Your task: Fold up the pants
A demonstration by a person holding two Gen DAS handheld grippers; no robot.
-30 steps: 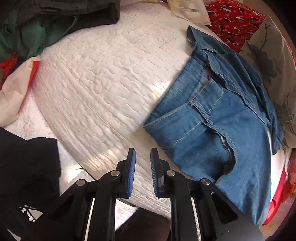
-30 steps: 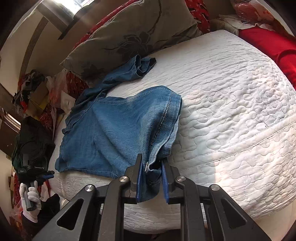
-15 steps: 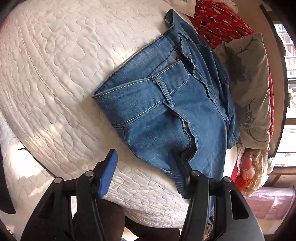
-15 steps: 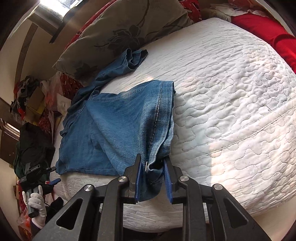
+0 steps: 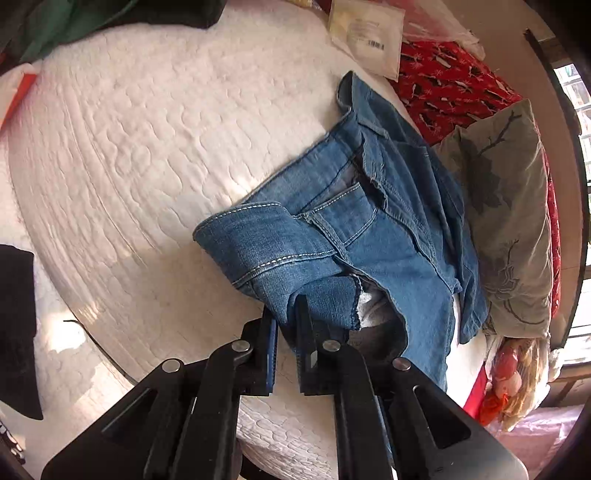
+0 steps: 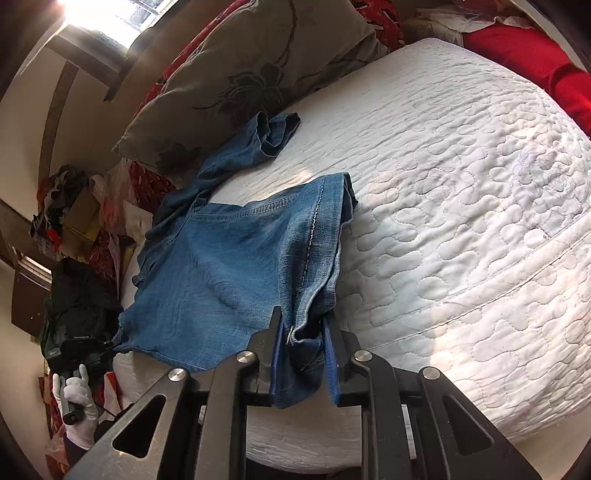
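Note:
Blue jeans (image 5: pixel 369 240) lie on the white quilted bed (image 5: pixel 129 147), the legs running away toward the pillow. My left gripper (image 5: pixel 286 314) is shut on the near waist corner, which is bunched and raised off the quilt. In the right wrist view the jeans (image 6: pixel 221 266) spread to the left over the bed (image 6: pixel 461 184). My right gripper (image 6: pixel 302 325) grips a bunched seam edge at the mattress side; its jaws are closing on the denim between the pads. Far left, a white-gloved hand (image 6: pixel 75 391) holds the left gripper's handle.
A grey flowered pillow (image 5: pixel 506 206) lies beyond the jeans, with red patterned fabric (image 5: pixel 450 81) and a paper packet (image 5: pixel 365 37) behind it. Dark and green clothes (image 5: pixel 110 14) are piled at the far edge. A red blanket (image 6: pixel 535 55) lies at the bed's back right.
The left gripper opened wide over the waist corner, then shut on it and pulled it up into a bunch. The right gripper kept its hold on the seam edge and stayed in place.

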